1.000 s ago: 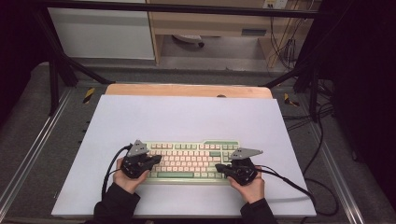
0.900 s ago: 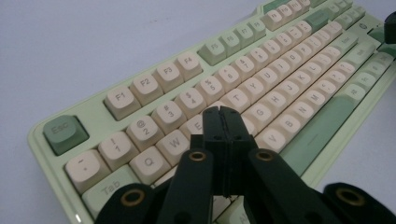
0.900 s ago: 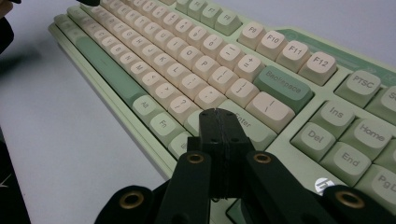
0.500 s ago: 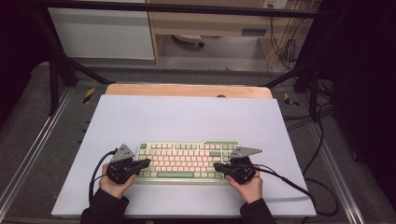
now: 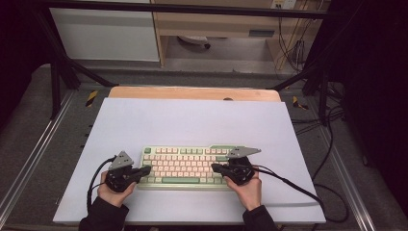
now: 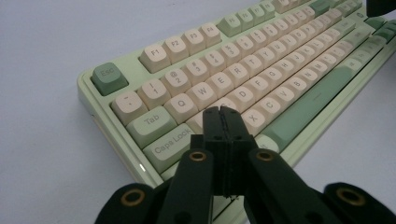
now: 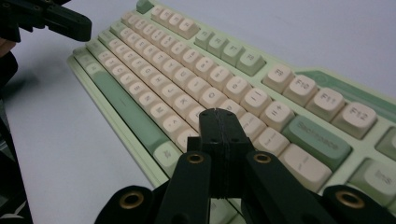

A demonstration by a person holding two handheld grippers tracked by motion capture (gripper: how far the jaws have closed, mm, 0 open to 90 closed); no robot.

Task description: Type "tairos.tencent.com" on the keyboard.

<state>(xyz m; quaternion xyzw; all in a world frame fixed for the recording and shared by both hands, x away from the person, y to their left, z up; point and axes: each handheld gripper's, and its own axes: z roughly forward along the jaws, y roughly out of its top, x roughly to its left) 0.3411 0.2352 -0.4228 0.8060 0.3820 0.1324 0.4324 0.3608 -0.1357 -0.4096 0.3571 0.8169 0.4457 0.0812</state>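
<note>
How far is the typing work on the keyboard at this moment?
Done: both jaw pairs are shut, ready to press keys. In hand: the left hand-held gripper is poised over the keyboard near the A key, and the right hand-held gripper is over the right-side keys below the Backspace key. Whether either tip touches a key I cannot tell. Left: the pressing itself; nothing shows what was typed.

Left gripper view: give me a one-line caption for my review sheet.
Left gripper, fingers shut, poised over the left end of the green-and-cream keyboard near Caps Lock.
</note>
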